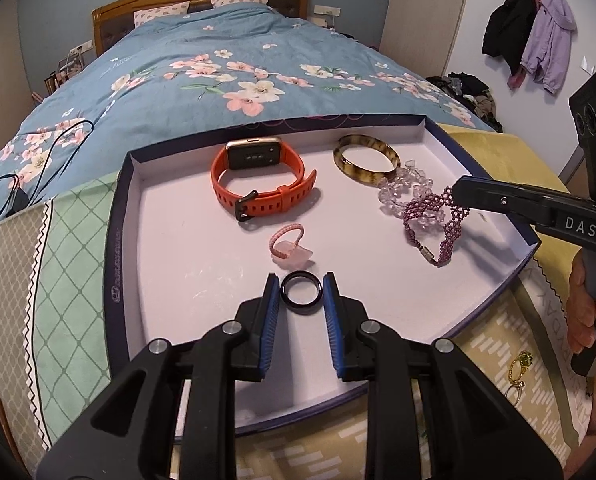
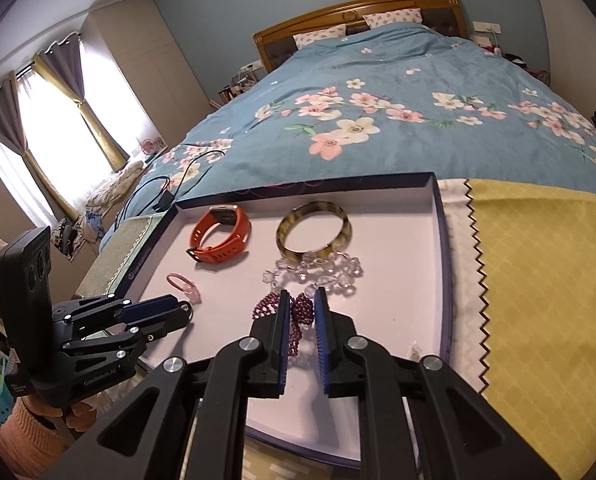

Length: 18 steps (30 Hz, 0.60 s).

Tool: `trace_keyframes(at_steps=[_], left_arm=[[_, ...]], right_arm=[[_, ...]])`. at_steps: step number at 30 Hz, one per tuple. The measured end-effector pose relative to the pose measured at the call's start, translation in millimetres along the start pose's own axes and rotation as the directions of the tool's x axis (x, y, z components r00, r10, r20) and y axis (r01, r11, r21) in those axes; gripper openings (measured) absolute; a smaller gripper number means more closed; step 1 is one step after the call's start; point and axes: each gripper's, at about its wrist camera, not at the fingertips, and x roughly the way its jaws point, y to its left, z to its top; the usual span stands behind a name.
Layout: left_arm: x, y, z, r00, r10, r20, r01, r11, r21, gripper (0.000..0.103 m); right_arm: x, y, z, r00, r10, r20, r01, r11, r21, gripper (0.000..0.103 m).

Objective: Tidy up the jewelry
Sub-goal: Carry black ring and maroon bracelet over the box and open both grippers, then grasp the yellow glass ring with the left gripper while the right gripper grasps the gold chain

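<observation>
A shallow white tray (image 1: 114,240) (image 2: 443,260) lies at the foot of a bed. Inside it are an orange watch (image 1: 258,184) (image 2: 222,240), a tortoiseshell bangle (image 1: 377,178) (image 2: 280,236), a clear crystal bracelet (image 1: 397,192) (image 2: 329,268) and a pink ring (image 1: 286,246) (image 2: 184,284). My left gripper (image 1: 301,284) (image 2: 178,312) is shut on a black ring (image 1: 301,311) low over the tray's near side. My right gripper (image 2: 302,300) (image 1: 457,192) pinches one end of a purple beaded bracelet (image 2: 301,308) (image 1: 453,224); the other end rests on the tray.
A gold ring with a green stone (image 1: 519,364) lies on the patterned cloth right of the tray. A yellow cloth (image 2: 537,280) and a green cloth (image 1: 70,260) flank the tray. A black cable (image 1: 38,148) trails over the floral bedspread (image 1: 218,60). A hand (image 1: 585,312) grips the right handle.
</observation>
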Motion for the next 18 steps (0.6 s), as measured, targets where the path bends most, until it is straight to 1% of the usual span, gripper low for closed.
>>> trace_keyframes(at_steps=[2, 3, 4, 5, 8, 12, 15, 18], left_arm=[[0, 0, 1, 1.0, 0.005, 0.003, -0.005, 1.0, -0.001, 0.023], [0, 0, 1, 1.0, 0.006, 0.004, -0.006, 1.0, -0.002, 0.026], [0, 0, 1, 1.0, 0.009, 0.005, -0.009, 1.0, -0.004, 0.028], [-2, -1, 0, 1.0, 0.011, 0.009, -0.011, 1.0, -0.006, 0.029], [-14, -1, -1, 0.999, 0.031, 0.044, -0.03, 1.0, -0.009, 0.04], [-42, -4, -5, 0.993, 0.038, 0.11, -0.039, 0.999, 0.008, 0.042], [-62, -8, -15, 0.989, 0.023, 0.143, -0.027, 0.999, 0.029, 0.045], [-76, -11, -27, 0.989, 0.015, 0.149, -0.021, 0.999, 0.043, 0.046]], right_arm=[[-2, -2, -1, 1.0, -0.018, 0.001, 0.018, 1.0, 0.003, 0.014], [-3, -2, -1, 1.0, -0.024, 0.001, 0.024, 1.0, 0.007, 0.022], [-6, -2, -2, 0.999, -0.034, 0.008, 0.034, 0.999, 0.004, 0.023], [-8, -1, -3, 0.999, -0.038, 0.013, 0.038, 0.999, -0.004, 0.023], [-21, 3, -7, 0.999, -0.035, 0.032, 0.036, 0.999, -0.03, 0.023], [-43, 11, -19, 0.999, -0.01, 0.047, 0.014, 0.996, -0.092, 0.024], [-54, 17, -33, 1.0, 0.015, 0.024, -0.012, 0.991, -0.134, 0.024], [-59, 22, -51, 1.0, 0.026, -0.016, -0.029, 0.985, -0.168, 0.024]])
